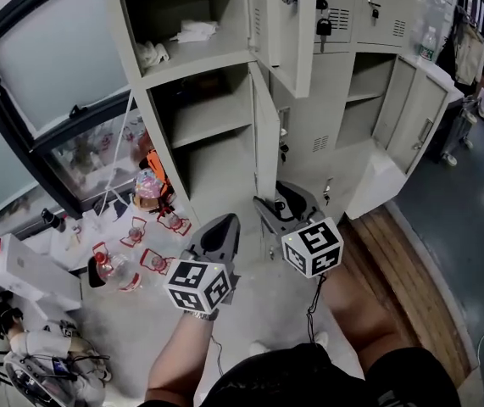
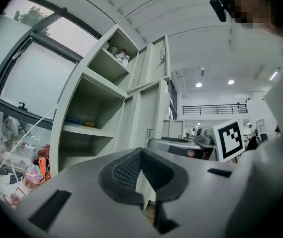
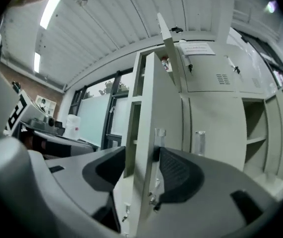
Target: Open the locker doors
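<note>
The cream locker bank (image 1: 309,100) fills the head view, with several doors swung open. One tall narrow door (image 1: 265,138) stands edge-on at the middle. My right gripper (image 1: 282,203) is at its lower end. In the right gripper view that door (image 3: 146,133) runs up between the jaws of my right gripper (image 3: 142,170), which stand wide, so the gripper is open around the door's edge, and a small handle shows by the right pad (image 3: 178,172). My left gripper (image 1: 223,224) hovers to the left, in front of the open lower compartment (image 1: 216,168). In its own view my left gripper (image 2: 142,155) has its tips together, with nothing held.
Two more doors hang open at the right (image 1: 415,108) and low down (image 1: 375,185). A padlock with keys (image 1: 323,25) hangs on an upper door. Red and clear clutter (image 1: 140,248) lies on the floor by the window (image 1: 55,66). A wooden strip (image 1: 407,278) runs along the right.
</note>
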